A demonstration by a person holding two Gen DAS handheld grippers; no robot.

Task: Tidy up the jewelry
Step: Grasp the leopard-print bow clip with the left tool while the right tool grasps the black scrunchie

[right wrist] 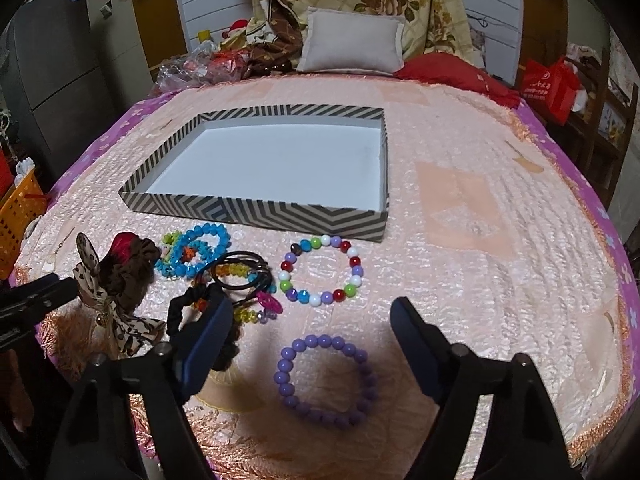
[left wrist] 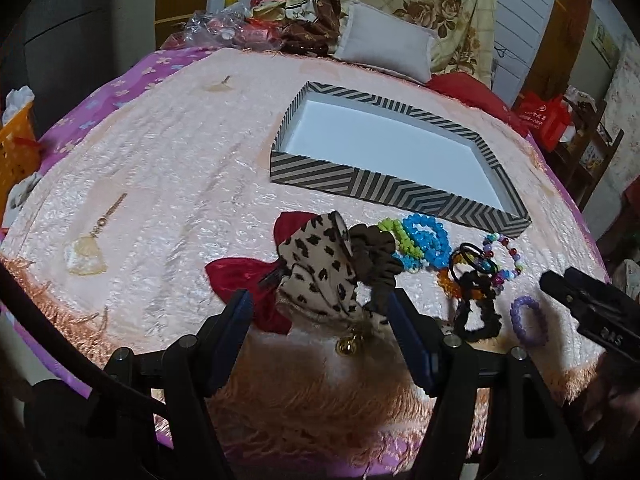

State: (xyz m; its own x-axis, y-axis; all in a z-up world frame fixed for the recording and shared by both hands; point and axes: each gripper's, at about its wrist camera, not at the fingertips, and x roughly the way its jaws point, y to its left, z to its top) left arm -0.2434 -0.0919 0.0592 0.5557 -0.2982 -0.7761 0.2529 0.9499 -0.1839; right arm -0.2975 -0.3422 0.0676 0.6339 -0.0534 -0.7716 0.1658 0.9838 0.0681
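On the pink bedspread (right wrist: 460,200) our striped box (right wrist: 256,210) sits empty with every bracelet and scrunchie outside it, so sorting has barely begun: our right gripper (right wrist: 308,328) gapes around the purple bracelet (right wrist: 324,384) without touching, our left gripper (left wrist: 320,312) open astride the leopard bow (left wrist: 320,264).

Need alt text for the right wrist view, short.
The open right gripper hovers over a purple bead bracelet lying between its fingers on a pink bedspread. Beyond lie a multicolored bead bracelet, a heap of hair ties and blue beads, and an empty striped box.
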